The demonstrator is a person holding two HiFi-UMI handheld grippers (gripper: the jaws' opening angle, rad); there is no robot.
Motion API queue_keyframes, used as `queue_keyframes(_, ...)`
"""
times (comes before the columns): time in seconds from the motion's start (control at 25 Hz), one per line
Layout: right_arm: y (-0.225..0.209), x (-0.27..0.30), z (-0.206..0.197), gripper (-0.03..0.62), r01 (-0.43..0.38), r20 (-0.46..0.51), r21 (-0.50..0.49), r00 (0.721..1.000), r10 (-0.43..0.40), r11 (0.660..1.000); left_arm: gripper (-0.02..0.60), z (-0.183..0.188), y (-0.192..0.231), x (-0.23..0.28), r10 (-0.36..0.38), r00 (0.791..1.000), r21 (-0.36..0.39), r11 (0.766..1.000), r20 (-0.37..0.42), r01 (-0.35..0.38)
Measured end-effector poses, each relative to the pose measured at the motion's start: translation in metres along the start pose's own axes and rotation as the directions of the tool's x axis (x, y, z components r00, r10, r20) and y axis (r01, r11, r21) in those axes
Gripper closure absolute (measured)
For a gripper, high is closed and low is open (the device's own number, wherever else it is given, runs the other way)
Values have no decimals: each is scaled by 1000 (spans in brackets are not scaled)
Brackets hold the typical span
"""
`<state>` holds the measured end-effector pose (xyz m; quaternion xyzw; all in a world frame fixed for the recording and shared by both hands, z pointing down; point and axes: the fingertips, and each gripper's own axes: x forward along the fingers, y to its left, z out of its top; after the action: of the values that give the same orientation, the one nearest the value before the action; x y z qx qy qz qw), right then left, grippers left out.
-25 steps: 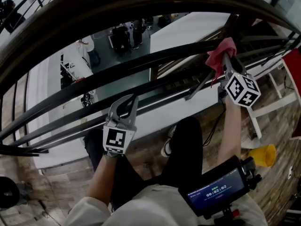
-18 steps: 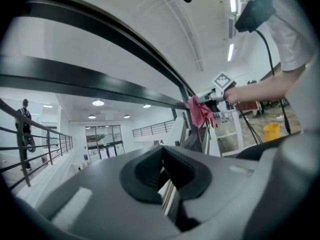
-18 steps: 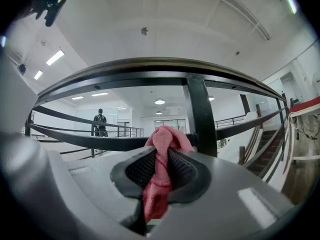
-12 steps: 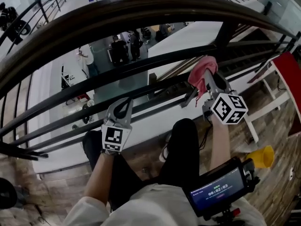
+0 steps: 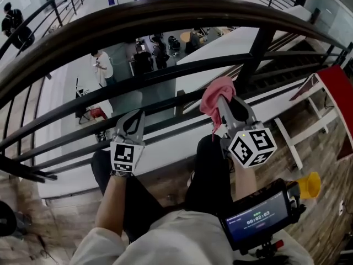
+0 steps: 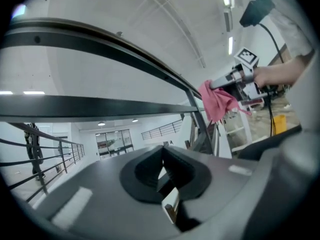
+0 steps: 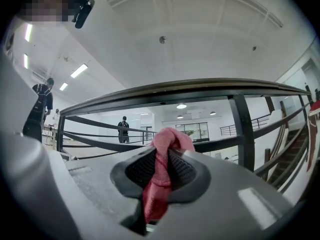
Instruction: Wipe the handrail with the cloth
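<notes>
The dark handrail (image 5: 165, 10) curves across the top of the head view, with thinner bars under it. My right gripper (image 5: 223, 105) is shut on a pink cloth (image 5: 214, 95), bunched at its tips in front of the middle bars and below the top rail. In the right gripper view the cloth (image 7: 162, 169) hangs between the jaws of the right gripper (image 7: 162, 156), and the handrail (image 7: 200, 89) runs above it, apart. My left gripper (image 5: 134, 117) is shut with nothing in it, close to a lower bar. The left gripper view shows the cloth (image 6: 217, 101) off to the right.
A black post (image 5: 256, 51) stands just right of the cloth. Beyond the bars an atrium floor with people (image 5: 102, 65) lies far below. A white frame with a red panel (image 5: 336, 87) and a yellow object (image 5: 309, 184) are at the right. A screen device (image 5: 259, 217) is at my waist.
My right gripper has carried the cloth leftwards, away from the post and lower in the view. The left gripper has shifted slightly left, still shut.
</notes>
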<state>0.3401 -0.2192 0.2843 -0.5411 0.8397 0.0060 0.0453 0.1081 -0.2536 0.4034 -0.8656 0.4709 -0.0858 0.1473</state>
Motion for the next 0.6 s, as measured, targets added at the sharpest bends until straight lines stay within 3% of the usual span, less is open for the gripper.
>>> queue_keyframes(0.24, 33, 3, 3, 534, -38, 18, -6, 999, 38, 999, 575, 8, 17, -23, 43, 999, 13, 999, 18, -44)
queue_keyframes(0.6, 115, 21, -1, 534, -198, 2, -60, 980, 199, 978, 575, 17, 32, -66, 108, 991, -14, 994, 74, -107)
